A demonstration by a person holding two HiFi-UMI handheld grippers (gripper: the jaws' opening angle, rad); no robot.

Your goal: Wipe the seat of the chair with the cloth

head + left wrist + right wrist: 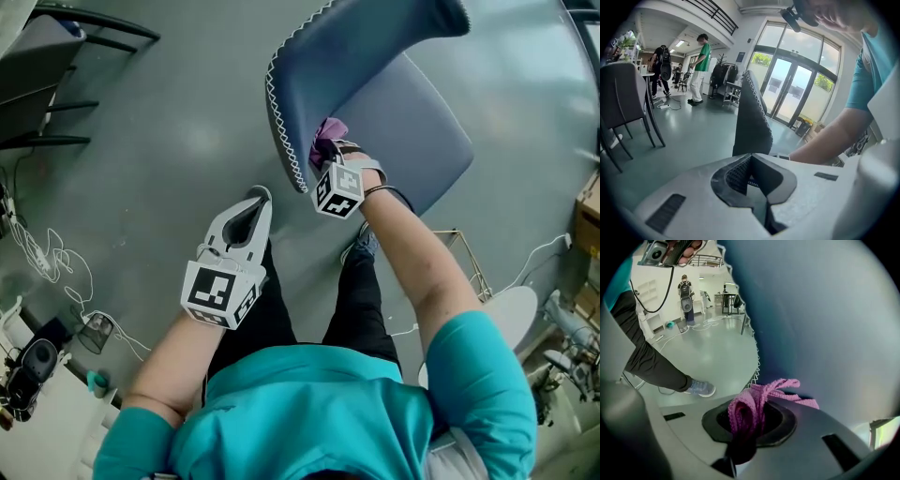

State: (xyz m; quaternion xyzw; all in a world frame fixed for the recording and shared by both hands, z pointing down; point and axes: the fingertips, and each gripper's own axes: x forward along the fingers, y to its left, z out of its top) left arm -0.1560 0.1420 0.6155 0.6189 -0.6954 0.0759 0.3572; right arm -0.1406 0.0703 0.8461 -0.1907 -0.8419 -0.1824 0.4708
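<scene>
teal sleeve [478, 375] lay nearest. head view: left gripper [255, 199] hung over grey floor [169, 131], apart from the blue chair [412, 131]; right gripper [328, 159] stood at the chair's stitched edge with the pink cloth [330, 131].

left gripper view: jaws were closed together, nothing between them.

right gripper view: jaws were clamped on the pink cloth, whose loose folds touched the chair's blue surface.

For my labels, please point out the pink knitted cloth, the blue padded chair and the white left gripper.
pink knitted cloth [746, 412]: right gripper view, bunched fold.
blue padded chair [422, 131]: head view, seat.
white left gripper [255, 199]: head view, between fingertips.
</scene>
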